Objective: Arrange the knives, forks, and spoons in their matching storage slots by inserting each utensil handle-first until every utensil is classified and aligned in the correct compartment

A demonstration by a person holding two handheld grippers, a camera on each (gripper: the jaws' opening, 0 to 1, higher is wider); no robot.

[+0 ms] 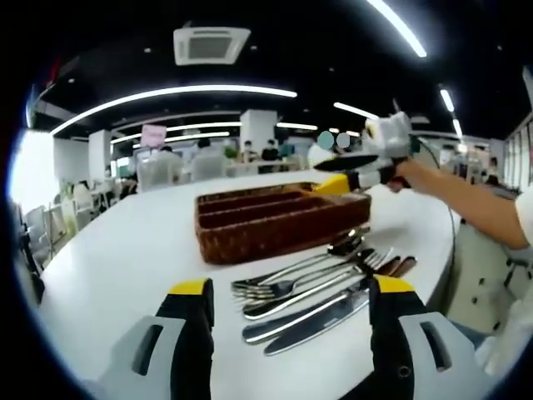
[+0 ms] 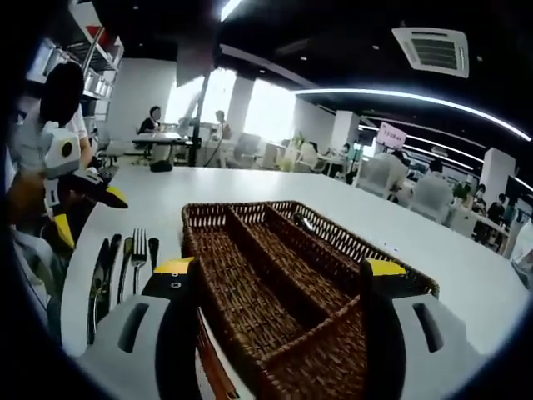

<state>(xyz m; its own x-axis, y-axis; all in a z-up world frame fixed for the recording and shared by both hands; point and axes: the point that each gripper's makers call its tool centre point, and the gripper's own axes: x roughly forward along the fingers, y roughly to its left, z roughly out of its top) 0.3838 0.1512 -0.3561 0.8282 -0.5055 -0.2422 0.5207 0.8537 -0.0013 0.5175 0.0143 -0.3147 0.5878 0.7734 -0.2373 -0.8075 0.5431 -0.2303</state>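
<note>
A brown wicker tray (image 1: 279,218) with three long compartments stands on the white table (image 1: 125,258). In front of it lies a loose pile of forks, spoons and knives (image 1: 312,287); some have brown handles. My left gripper (image 1: 291,286) hovers open just short of the pile, nothing between its jaws. My right gripper (image 1: 333,177) hangs open beyond the tray's far corner. In the right gripper view, my right gripper (image 2: 279,271) stands open over the near end of the tray (image 2: 275,283), holding nothing. The utensils (image 2: 125,258) lie left of the tray under the left gripper (image 2: 90,215). Something small and shiny (image 2: 304,222) lies in one outer compartment.
The table is large and round, with its edge (image 1: 433,250) close behind the utensils. A person's arm (image 1: 466,200) reaches in from the right. Chairs, tables and seated people (image 2: 154,121) fill the room behind.
</note>
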